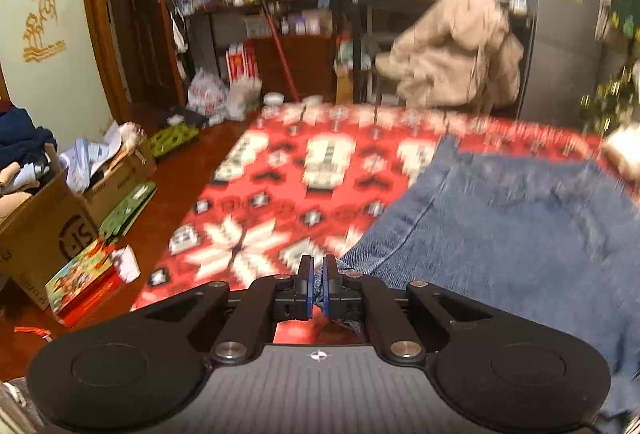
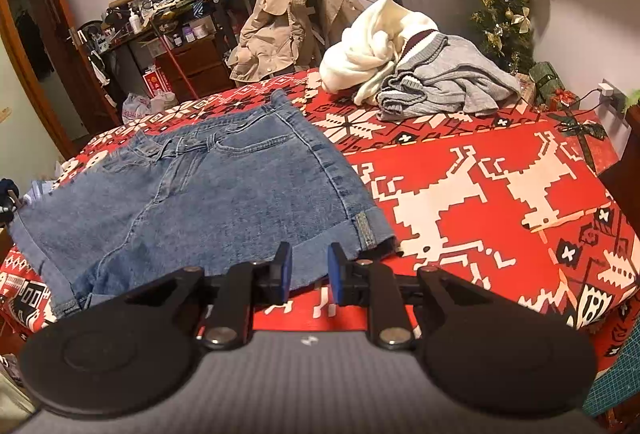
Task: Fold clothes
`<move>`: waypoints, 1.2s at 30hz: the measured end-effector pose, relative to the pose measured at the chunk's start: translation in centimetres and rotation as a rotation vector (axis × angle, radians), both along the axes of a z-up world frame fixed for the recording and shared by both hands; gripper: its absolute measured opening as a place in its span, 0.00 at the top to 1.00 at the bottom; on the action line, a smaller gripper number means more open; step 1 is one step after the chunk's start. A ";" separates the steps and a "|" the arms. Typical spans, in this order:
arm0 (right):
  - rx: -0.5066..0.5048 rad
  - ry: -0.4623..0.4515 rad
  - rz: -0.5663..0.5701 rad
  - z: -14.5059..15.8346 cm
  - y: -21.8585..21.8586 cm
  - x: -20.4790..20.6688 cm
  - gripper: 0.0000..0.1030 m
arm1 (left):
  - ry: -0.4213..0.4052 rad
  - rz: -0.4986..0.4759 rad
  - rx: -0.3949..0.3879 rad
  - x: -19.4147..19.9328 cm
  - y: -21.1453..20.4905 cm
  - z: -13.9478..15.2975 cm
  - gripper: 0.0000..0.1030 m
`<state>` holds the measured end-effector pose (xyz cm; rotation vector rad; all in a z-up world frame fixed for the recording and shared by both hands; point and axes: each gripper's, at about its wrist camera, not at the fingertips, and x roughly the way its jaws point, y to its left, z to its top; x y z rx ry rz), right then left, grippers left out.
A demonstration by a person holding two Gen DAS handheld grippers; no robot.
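Left tongs [image 1: 318, 284] closed on a bunched edge of the blue denim shorts [image 1: 500, 218]; cloth visible between the blue pads, near the left leg hem as far as can be judged. Right tongs [image 2: 309, 274] partly open, nothing between the pads, hovering just at the near hem of the same shorts [image 2: 192, 190], close to the rolled cuff [image 2: 366, 230] on the right leg.

Shorts spread flat, front side up, on the red and white patterned blanket [image 2: 480, 162] of the bed, waistband at the far side, leg hems near. Behind them, well apart to the far right, a pile of white and grey knitted clothes [image 2: 416, 74], untouched.

Step in hand, by judgement: taking both near corners before folding. To do well: bring the right tongs forward and down over the cuff, close on both layers of denim, not only the top one. Then lift both sides to equal height, so that the fold line stays straight. Denim stiff and heavy; a thin pinch may slip. Better to keep the cloth low over the blanket, to avoid dragging it.
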<state>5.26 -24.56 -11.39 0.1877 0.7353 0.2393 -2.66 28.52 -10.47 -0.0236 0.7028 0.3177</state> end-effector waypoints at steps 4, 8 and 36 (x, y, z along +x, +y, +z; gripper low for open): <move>0.002 -0.004 0.011 -0.1 -0.2 0.0 0.74 | 0.058 0.014 -0.004 0.6 0.1 -1.7 0.93; -0.020 -0.019 0.025 0.2 -0.5 0.1 0.53 | -0.025 0.000 -0.039 -0.6 0.4 -0.6 0.52; -0.214 -0.171 0.255 3.5 5.2 16.0 0.01 | -0.040 -0.433 -0.164 16.5 -4.5 1.7 0.09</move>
